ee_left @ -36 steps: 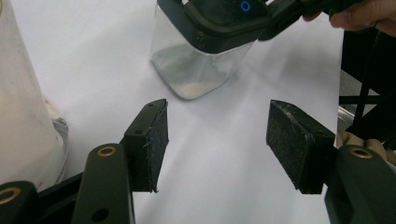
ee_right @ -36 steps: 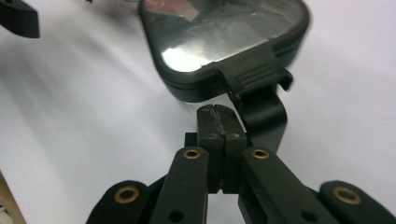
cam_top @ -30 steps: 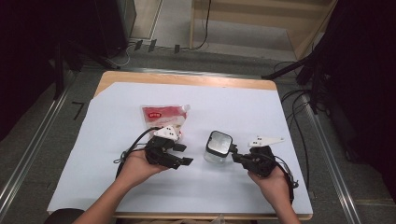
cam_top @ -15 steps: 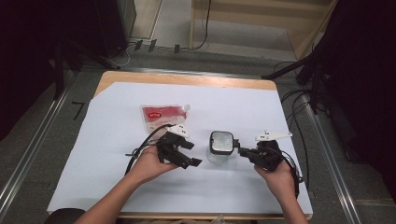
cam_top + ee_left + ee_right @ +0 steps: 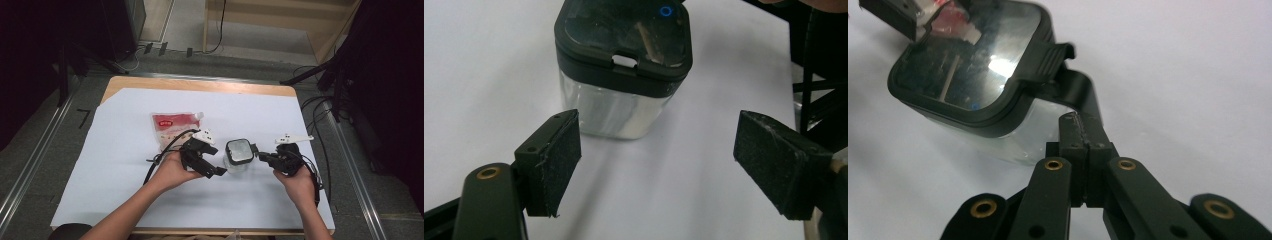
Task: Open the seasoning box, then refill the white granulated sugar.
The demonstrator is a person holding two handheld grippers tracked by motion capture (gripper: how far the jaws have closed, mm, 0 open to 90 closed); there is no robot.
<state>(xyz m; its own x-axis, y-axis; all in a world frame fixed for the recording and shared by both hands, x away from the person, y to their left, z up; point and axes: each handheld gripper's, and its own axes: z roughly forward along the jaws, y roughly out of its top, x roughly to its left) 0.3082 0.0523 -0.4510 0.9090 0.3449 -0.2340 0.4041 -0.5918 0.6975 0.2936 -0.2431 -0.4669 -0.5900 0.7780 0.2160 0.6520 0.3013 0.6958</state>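
White table [image 5: 120, 190]: pouch [image 5: 175, 126] behind jar [image 5: 239, 152], apart

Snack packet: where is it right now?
High view: the snack packet lies flat on the white sheet, left of centre, just beyond the left gripper.

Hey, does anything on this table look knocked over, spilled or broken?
Nothing stands out. The clear jar stands upright on the white sheet with its dark lid on, and nothing has spilled. The right claw is shut on the jar's black handle; the left claw has just been opening, nothing between its pads. The snack bag lies flat.
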